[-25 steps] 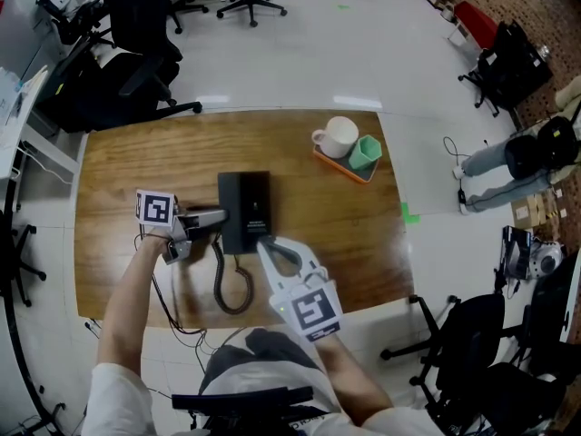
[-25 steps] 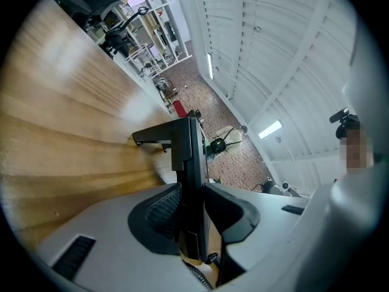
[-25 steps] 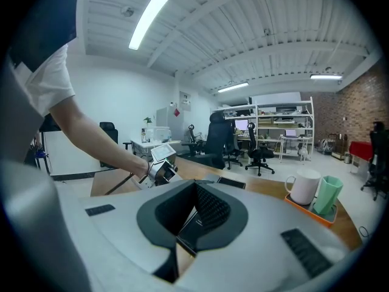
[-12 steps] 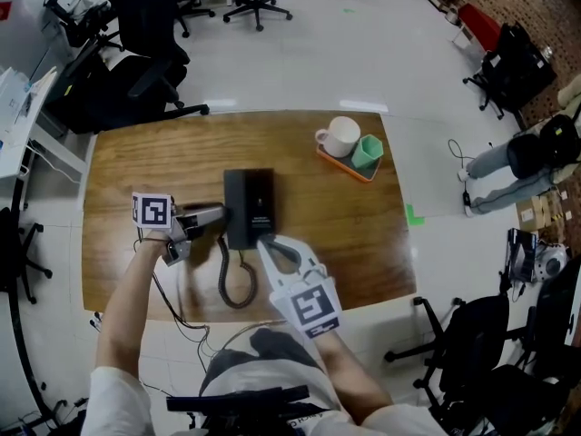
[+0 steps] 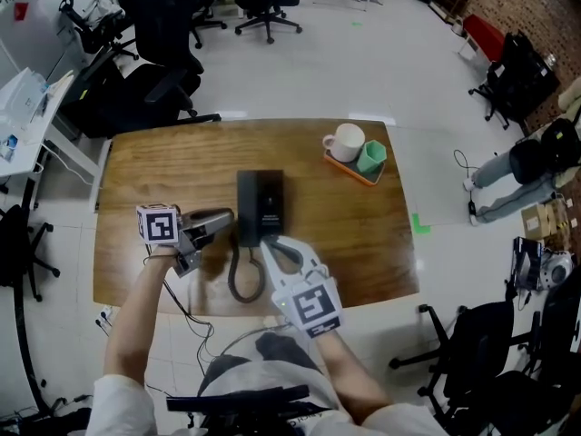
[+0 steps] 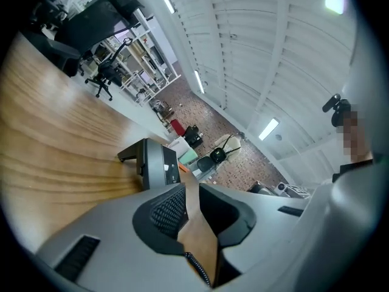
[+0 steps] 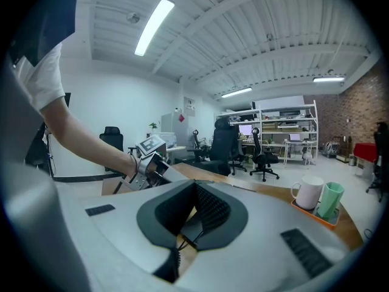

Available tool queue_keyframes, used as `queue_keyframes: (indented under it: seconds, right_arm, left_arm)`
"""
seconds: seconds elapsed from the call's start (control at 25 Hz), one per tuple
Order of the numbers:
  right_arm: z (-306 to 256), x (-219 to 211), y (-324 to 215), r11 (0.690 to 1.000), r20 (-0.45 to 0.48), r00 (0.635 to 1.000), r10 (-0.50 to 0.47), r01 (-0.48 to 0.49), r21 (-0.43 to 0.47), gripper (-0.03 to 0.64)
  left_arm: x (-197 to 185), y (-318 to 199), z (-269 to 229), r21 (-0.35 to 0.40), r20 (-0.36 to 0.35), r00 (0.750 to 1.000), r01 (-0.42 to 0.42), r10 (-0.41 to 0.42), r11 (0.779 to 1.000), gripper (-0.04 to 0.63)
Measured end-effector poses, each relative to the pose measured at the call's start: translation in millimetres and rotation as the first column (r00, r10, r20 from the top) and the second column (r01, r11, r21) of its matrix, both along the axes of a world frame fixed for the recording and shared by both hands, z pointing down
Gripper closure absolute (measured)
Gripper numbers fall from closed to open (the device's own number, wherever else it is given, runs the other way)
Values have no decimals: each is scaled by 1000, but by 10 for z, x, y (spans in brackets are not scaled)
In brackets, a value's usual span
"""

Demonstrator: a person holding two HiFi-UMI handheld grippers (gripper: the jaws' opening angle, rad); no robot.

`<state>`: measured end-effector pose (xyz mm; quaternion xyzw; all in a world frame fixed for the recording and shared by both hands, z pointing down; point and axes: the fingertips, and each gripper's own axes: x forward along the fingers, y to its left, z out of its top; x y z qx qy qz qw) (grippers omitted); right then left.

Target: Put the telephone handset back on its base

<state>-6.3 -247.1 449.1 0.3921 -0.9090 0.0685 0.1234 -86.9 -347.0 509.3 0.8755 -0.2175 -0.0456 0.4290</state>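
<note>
— Brown wooden bench (image 5: 163, 171), read from its left edge. What is logged first?

— Left tool (image 5: 225, 218), held low over the wood, tips pointing at the left side of the telephone and just short of it. Its jaws are closing to a narrow gap. In the left gripper view the pads (image 6: 165, 208) press on nothing; only bare wood and a bit of coiled cord (image 5: 238, 280) show through the gap.

— And the task item?

— Handset (image 5: 247, 209) appears to lie along the left half of the black base (image 5: 270, 209), mid-bench. The seam between the two cannot be made out from the head view. The cord runs from the near end of the telephone in a loop toward the person.

— Next to the right?

— Right tool (image 5: 266, 242), tips at the near end of the base. In the right gripper view the jaw tips come together. A dark corner and a thin strand of cord show low in the gap behind them. I cannot tell whether the strand is pinched.

— Far right?

— Orange tray (image 5: 345, 167) near the far right corner, carrying a white mug (image 5: 346, 142) and a green cup (image 5: 370, 156), well apart from the telephone.
</note>
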Motion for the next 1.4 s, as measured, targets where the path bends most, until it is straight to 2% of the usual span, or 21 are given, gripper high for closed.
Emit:
queue_keyframes:
  seconds: [0.08,0.24,0.4,0.48,0.8,0.88,1.08,1.28,1.4]
  right_arm:
    - [-34,-4,32,1000,5,1000,5,-5,6,614]
    - [-61,-26,116,1000,5,1000,8,-8,15,614]
    - [-116,-75,202,1000,-3,1000,8,-8,28,614]
    - [-160,-113,254,999,-6,1000,7,-7,34,614]
    - [-275,-234,493,997,-22,999,26,-24,71,614]
    - [-314,-268,592,996,-22,999,39,-37,83,614]
    - [-397,-403,957,991,-18,997,77,-75,111,614]
    - [-474,-505,1383,985,-10,994,110,-108,132,614]
    - [-546,-577,1640,983,-4,993,119,-117,144,614]
  left_arm:
    - [-7,95,-3,4,-25,1000,13,-13,1000,531]
    - [119,340,-322,84,-80,997,28,-22,996,531]
    - [135,541,-401,105,-112,993,50,-38,993,531]
    - [126,639,-497,139,-117,991,80,-63,987,571]
    - [271,1132,-729,253,-122,988,118,-90,960,571]
    - [291,1298,-798,286,-121,987,136,-105,949,586]
    - [219,1753,-955,390,-59,989,149,-137,909,588]
    - [42,2234,-1219,494,-35,980,186,-194,849,592]
    - [-31,2523,-1304,534,-9,977,186,-215,825,592]
